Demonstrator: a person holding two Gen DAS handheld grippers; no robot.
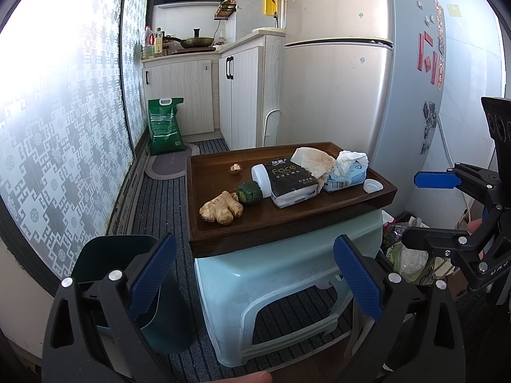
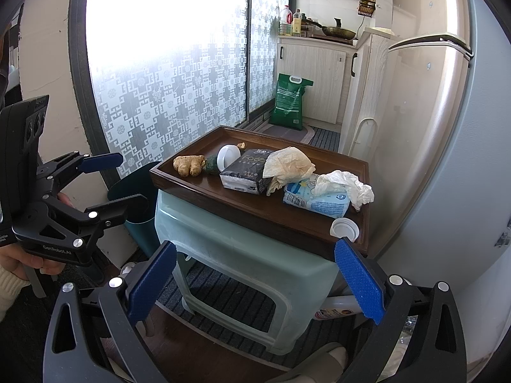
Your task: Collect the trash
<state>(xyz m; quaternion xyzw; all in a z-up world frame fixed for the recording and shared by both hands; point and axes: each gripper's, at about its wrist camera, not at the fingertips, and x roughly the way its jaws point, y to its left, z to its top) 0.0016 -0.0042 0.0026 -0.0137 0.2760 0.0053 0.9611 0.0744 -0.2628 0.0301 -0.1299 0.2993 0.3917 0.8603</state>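
Both your left gripper (image 1: 255, 274) and right gripper (image 2: 255, 282) gape wide and empty, so pinch the white tissue (image 2: 346, 183) atop the blue pack (image 2: 314, 202) on the tray (image 2: 255, 209) by a raised fold; it should be light, soft and crushable.

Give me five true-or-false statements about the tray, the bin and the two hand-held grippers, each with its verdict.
1. The wooden tray sits on a pale green plastic stool. True.
2. The left hand-held gripper is shut on a tissue. False: it is open and empty.
3. The ginger root lies in the tray. True.
4. The dark teal bin stands on the tray. False: it stands on the floor beside the stool.
5. The right hand-held gripper is open. True.
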